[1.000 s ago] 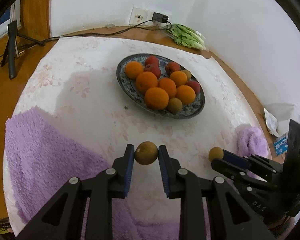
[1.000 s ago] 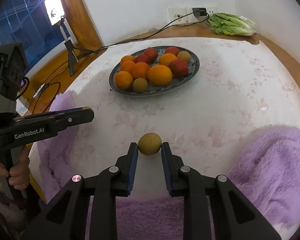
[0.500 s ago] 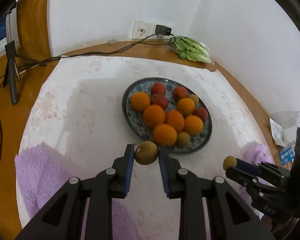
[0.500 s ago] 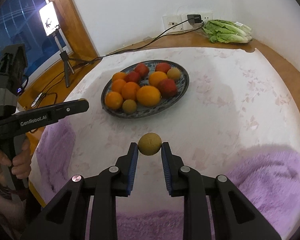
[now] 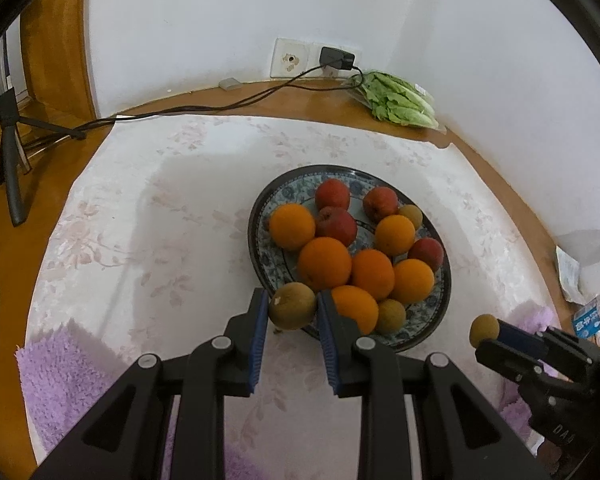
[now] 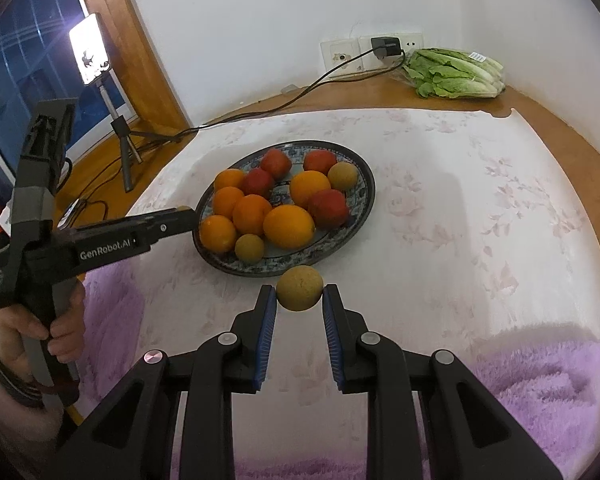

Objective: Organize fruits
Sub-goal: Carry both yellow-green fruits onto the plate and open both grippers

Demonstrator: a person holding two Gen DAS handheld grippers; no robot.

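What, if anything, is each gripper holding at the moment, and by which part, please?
The left gripper pinches a brownish-green fruit across its sides; the right gripper likewise holds a yellowish-brown fruit.

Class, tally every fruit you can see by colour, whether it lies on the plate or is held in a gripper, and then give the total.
Orange fruits: 6
Red fruits: 4
Brown fruits: 4 (2 on the plate, 1 in the left gripper, 1 in the right gripper)
Total: 14
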